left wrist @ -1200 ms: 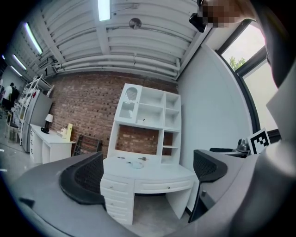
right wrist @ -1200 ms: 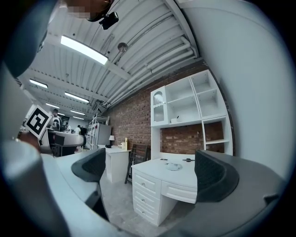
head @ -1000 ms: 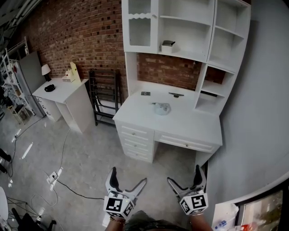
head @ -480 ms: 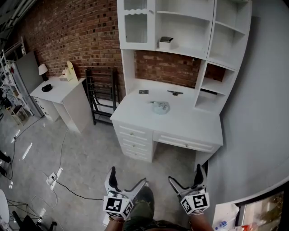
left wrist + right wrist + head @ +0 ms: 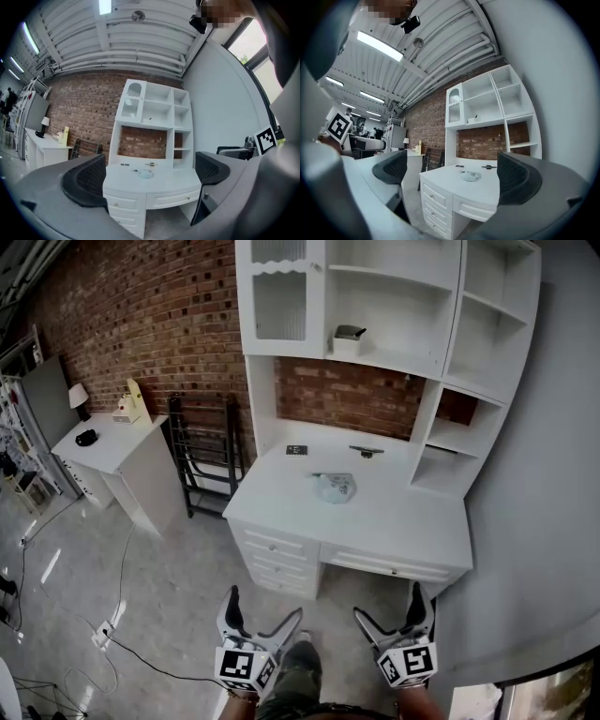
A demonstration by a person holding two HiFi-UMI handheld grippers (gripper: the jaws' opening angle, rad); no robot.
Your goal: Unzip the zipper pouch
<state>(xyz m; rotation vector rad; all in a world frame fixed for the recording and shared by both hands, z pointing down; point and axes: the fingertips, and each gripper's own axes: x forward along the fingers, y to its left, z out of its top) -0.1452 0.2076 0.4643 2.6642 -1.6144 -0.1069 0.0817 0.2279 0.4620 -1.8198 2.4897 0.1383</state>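
Zipper pouch (image 5: 334,487) lies on white tabletop (image 5: 398,514) toward 12 o'clock, well apart from left hand-held gripper (image 5: 265,611) and right hand-held gripper (image 5: 388,607), both at 6 o'clock with jaws spread and empty.
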